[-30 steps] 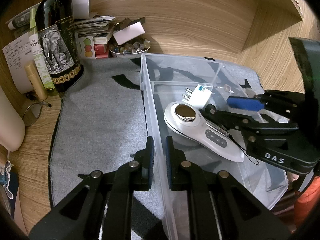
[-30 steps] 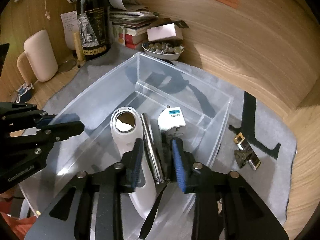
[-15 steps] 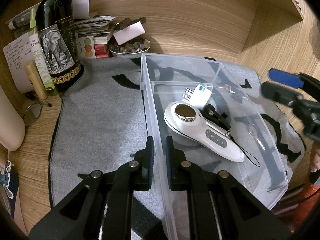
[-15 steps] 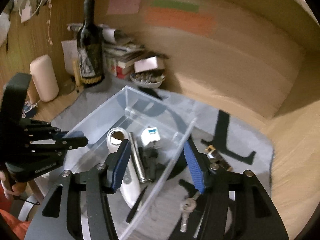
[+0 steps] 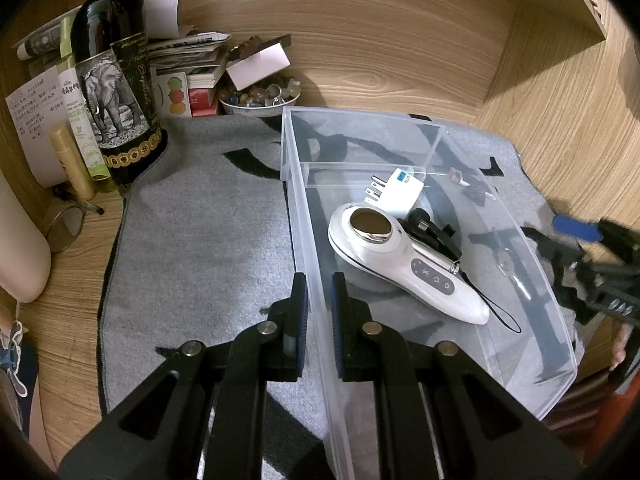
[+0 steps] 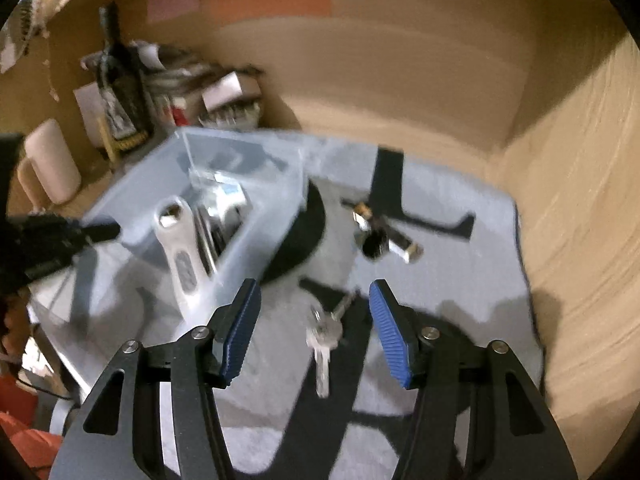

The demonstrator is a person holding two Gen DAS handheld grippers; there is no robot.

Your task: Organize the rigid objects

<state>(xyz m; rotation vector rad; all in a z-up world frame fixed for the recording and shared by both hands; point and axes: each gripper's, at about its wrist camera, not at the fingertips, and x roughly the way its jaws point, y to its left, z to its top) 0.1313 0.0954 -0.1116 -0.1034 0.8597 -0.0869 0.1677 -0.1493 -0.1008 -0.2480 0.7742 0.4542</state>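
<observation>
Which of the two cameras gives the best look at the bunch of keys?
The right wrist view: the keys lie bare on the grey mat, just ahead of the open right gripper. The left wrist view shows them only faintly, through the clear bin's wall.

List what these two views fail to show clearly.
- Right wrist view: motion blur smears the small dark-and-metal items on the mat beyond the keys; they cannot be identified.
- Left wrist view: those same items show only dimly through the clear bin wall.
- Left wrist view: the picture's edge cuts off the right hand-held gripper.
</observation>
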